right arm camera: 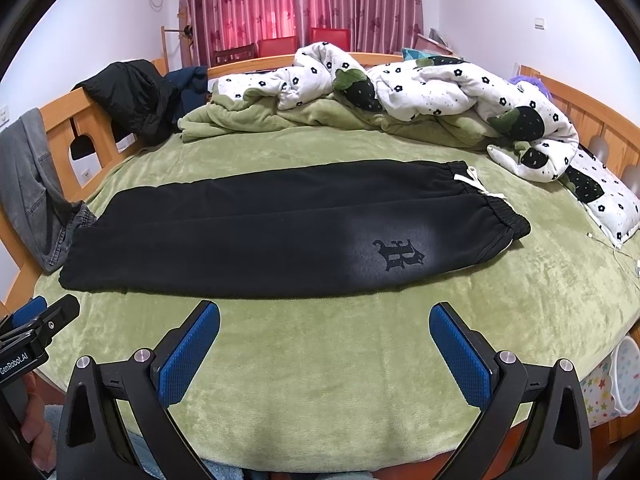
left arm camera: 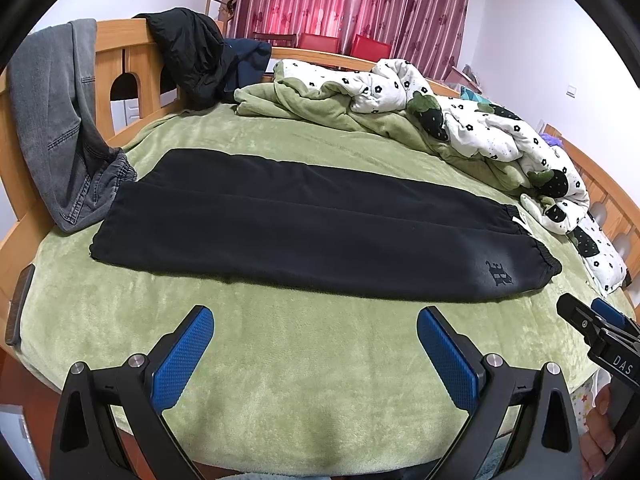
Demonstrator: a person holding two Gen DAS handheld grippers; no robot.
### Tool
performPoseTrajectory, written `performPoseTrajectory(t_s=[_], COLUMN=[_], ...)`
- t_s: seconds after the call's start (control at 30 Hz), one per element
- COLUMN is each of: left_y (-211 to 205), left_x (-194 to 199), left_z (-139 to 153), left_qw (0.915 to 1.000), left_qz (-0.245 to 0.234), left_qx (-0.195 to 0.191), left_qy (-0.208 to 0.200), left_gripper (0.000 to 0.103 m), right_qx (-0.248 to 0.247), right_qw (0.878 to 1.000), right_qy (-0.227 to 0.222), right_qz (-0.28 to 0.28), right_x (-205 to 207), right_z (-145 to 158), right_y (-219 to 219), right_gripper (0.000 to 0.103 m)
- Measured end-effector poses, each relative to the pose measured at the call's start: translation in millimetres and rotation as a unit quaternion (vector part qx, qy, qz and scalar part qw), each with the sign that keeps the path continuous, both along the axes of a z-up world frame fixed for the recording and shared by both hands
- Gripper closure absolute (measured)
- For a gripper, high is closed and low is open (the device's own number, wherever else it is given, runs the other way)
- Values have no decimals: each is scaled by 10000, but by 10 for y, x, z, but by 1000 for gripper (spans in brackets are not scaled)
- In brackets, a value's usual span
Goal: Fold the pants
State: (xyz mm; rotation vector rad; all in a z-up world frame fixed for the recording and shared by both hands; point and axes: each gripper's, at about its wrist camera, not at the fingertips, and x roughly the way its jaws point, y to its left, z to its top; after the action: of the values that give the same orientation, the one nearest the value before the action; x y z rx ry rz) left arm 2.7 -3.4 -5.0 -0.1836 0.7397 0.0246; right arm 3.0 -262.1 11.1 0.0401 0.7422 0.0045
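Black sweatpants (left arm camera: 304,232) lie flat across the green bed, legs side by side, cuffs to the left and elastic waistband with a white drawstring (right arm camera: 474,182) to the right. A dark emblem (right arm camera: 398,255) marks the near leg by the waist. They also show in the right wrist view (right arm camera: 280,232). My left gripper (left arm camera: 314,318) is open and empty above the blanket, just short of the pants' near edge. My right gripper (right arm camera: 324,314) is open and empty, also just short of that edge, nearer the waist end. Each gripper shows at the edge of the other's view.
The green fleece blanket (left arm camera: 320,380) covers the bed. A rumpled white and green floral quilt (right arm camera: 420,92) lies behind the pants. Grey jeans (left arm camera: 60,128) and a black jacket (left arm camera: 188,52) hang over the wooden bed rail (left arm camera: 136,52). A white cable (right arm camera: 616,250) lies at the right.
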Motion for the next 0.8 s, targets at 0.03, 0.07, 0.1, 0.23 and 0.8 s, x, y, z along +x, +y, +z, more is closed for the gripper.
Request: performPoseTrajectory(t_s=[0.03, 0.07, 0.1, 0.23, 0.8], left_y=[-1, 0, -1, 3, -9], left_x=[2, 5, 2, 6, 5], left_z=[0, -1, 0, 2, 0], left_qw=[10000, 10000, 10000, 10000, 10000], left_qz=[4, 3, 1, -19, -26], left_qx=[3, 5, 7, -11, 1], left_qy=[0, 1, 1, -10, -20], left_gripper=[1, 1, 1, 1, 1], right_qx=[5, 4, 7, 11, 16], right_qw=[10000, 10000, 10000, 10000, 10000], right_qy=[3, 3, 4, 6, 3], right_qz=[0, 0, -2, -2, 0], right_x=[2, 2, 3, 2, 1], right_z=[2, 3, 4, 3, -2], right_y=[-2, -2, -3, -3, -7], right_gripper=[0, 0, 0, 0, 0])
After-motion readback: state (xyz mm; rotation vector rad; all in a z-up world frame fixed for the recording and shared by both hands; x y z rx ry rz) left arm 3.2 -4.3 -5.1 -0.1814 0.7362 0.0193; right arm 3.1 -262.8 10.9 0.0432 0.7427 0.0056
